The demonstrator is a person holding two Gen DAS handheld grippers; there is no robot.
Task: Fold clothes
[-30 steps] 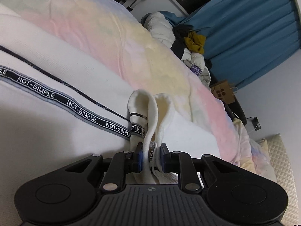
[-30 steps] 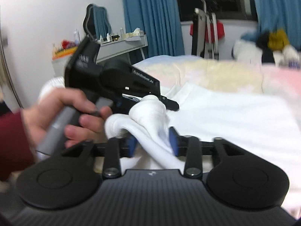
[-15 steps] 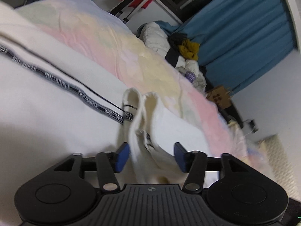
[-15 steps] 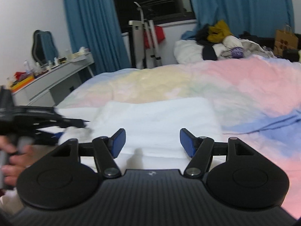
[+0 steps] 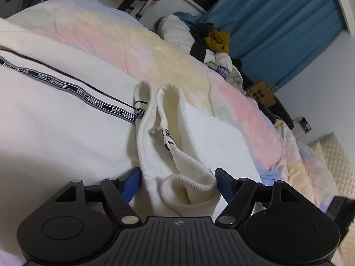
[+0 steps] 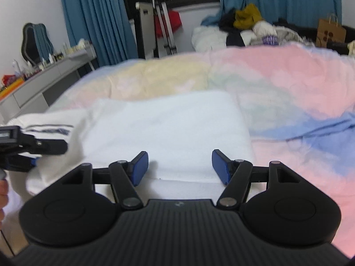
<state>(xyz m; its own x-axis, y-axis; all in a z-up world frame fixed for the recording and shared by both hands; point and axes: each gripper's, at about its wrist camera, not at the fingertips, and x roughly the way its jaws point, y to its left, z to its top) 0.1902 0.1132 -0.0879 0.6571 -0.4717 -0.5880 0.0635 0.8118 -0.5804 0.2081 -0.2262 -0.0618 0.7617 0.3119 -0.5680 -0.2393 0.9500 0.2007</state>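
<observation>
A white garment (image 5: 55, 133) with a black "NOT-SIMPLE" band lies folded on the pastel bedspread (image 5: 155, 51). Its ribbed cuff and sleeve (image 5: 182, 173) rest loose between the fingers of my left gripper (image 5: 177, 181), which is open. In the right wrist view the folded white garment (image 6: 168, 124) lies flat just ahead of my right gripper (image 6: 179, 166), which is open and empty above its near edge. The left gripper (image 6: 33, 147) shows at the far left of that view, beside the banded part.
A heap of clothes (image 6: 244, 28) lies at the far end of the bed, with blue curtains (image 6: 95, 17) behind. A grey dresser (image 6: 44, 82) stands to the left and a paper bag (image 6: 330, 32) at the right.
Both grippers have opened and let go of the white fabric. The right gripper has swung away from the left hand and now faces the flat folded garment.
</observation>
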